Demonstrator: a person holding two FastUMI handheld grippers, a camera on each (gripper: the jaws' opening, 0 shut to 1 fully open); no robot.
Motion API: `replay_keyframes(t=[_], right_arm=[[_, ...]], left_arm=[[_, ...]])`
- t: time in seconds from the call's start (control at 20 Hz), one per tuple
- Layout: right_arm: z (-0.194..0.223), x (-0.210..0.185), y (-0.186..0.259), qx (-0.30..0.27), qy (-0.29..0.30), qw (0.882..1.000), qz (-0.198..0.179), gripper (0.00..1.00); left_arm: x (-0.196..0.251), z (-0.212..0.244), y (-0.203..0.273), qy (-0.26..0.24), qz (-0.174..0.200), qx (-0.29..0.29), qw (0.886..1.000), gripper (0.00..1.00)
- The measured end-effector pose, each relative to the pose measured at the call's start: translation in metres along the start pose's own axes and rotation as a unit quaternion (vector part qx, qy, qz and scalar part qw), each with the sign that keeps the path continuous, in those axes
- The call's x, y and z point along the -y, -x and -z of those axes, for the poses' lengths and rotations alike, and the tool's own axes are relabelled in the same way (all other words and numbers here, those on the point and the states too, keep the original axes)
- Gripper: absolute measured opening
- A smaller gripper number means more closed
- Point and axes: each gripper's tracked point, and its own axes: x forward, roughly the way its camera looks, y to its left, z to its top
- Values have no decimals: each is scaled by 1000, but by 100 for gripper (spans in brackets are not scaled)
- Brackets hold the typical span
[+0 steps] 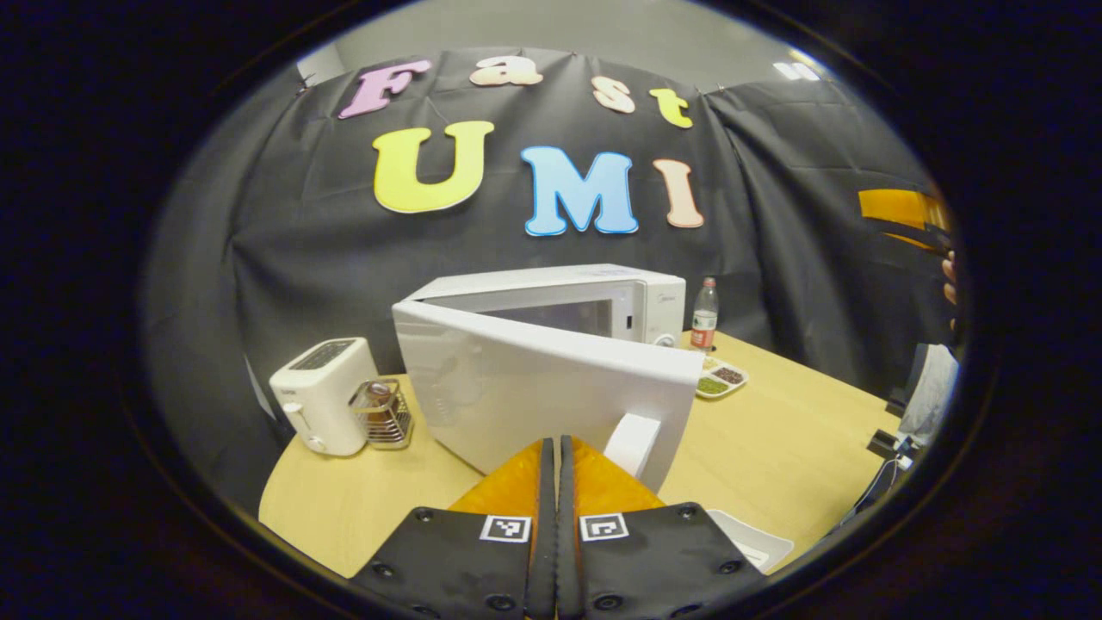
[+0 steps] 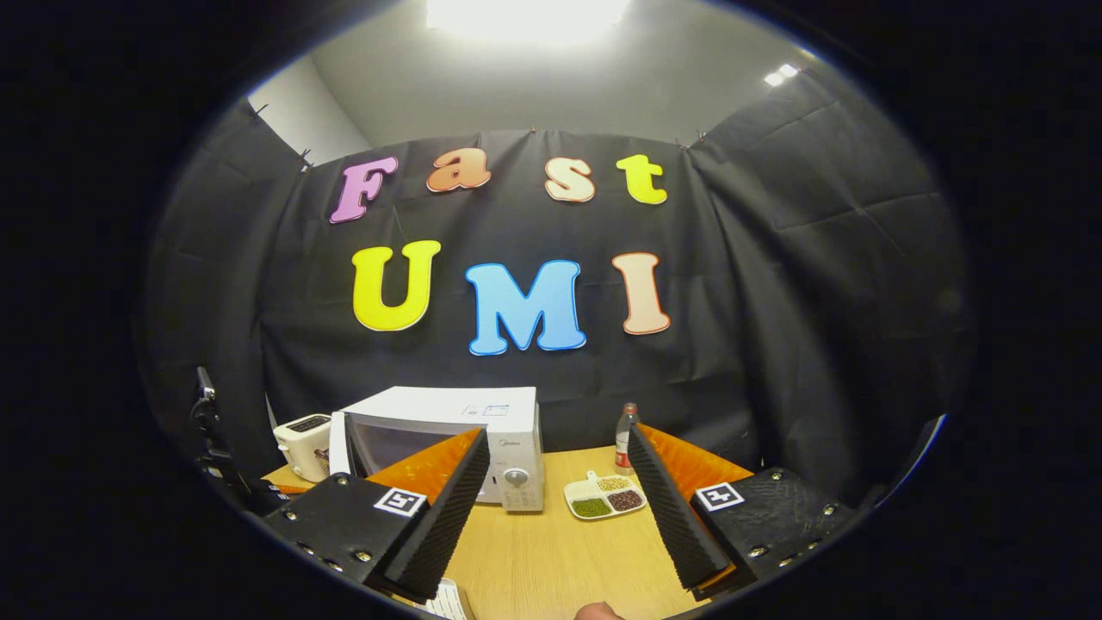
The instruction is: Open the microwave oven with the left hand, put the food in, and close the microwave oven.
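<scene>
Now white microwave, door partway open, food tray beside.

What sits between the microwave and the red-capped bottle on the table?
In the right gripper view, a food tray lies on bare tabletop between the microwave and the bottle, nearer the camera.

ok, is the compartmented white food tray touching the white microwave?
Apart. The right gripper view shows bare wooden table between the tray and the microwave front.
</scene>
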Motion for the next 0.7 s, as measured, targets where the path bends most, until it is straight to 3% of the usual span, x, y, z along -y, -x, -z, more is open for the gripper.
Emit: replay_keyframes(t=[0.7], right_arm=[[6,47,14,-7,10,994,104,98]], left_arm=[[36,-38,-102,-12,71,21,997,7]])
